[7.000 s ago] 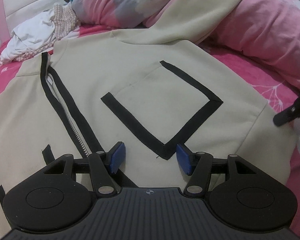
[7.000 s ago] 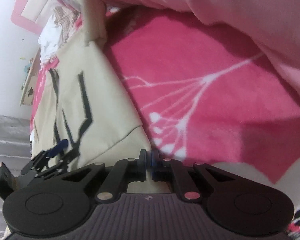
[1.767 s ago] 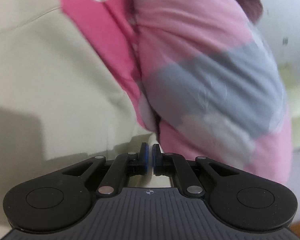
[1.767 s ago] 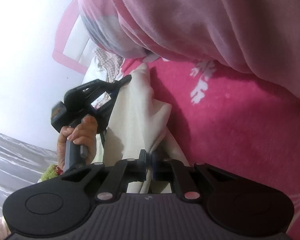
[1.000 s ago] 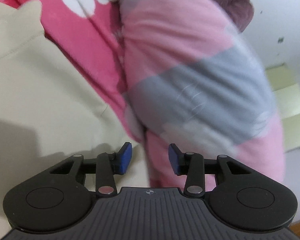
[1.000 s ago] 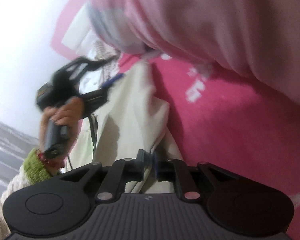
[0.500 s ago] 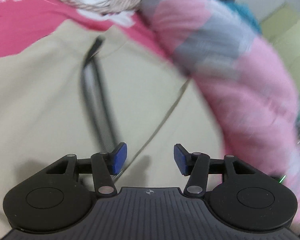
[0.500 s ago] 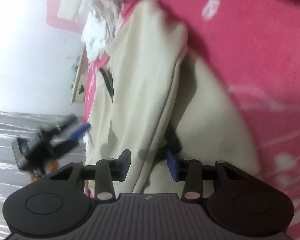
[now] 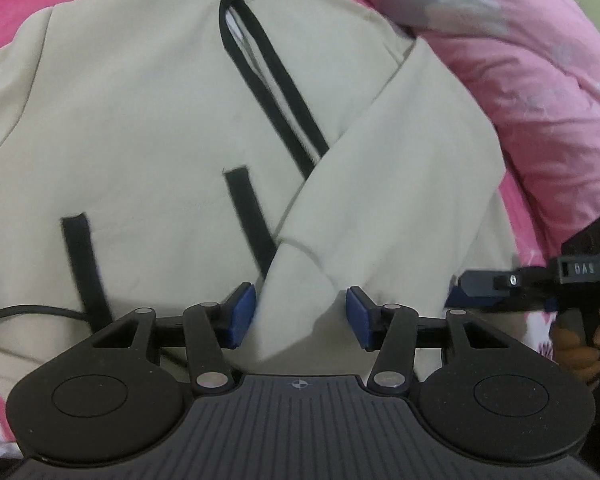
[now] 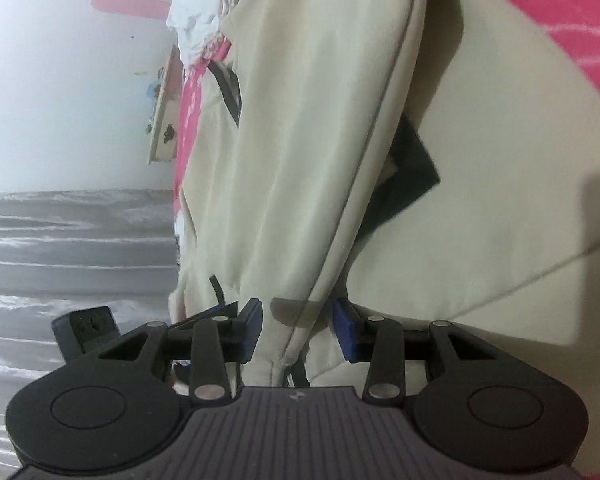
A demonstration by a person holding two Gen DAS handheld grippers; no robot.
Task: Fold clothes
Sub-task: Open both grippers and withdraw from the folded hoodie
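Note:
A cream jacket (image 9: 140, 128) with a black zip band (image 9: 276, 96) lies front-up on the pink bed. One sleeve (image 9: 380, 184) is folded slantwise across its front. The sleeve's cuff end (image 9: 296, 292) lies under my left gripper (image 9: 300, 314), which is open, its blue pads apart on either side of it. In the right wrist view the same sleeve (image 10: 320, 160) runs down to my right gripper (image 10: 298, 330), also open, with the cuff (image 10: 284, 344) loose between the pads. The right gripper (image 9: 500, 280) shows at the right edge, in a person's hand (image 9: 580, 340).
A pink and grey quilt (image 9: 520, 60) is heaped along the jacket's far right side. Pink sheet (image 9: 4, 4) shows beyond the left shoulder. A pile of white clothes (image 10: 196, 20) lies near the headboard. A black cable (image 9: 20, 312) crosses the jacket's hem.
Both grippers were shut on the sleeve and have opened and let it go. The left one swung from the quilt to above the jacket front; the right drew back along the sleeve.

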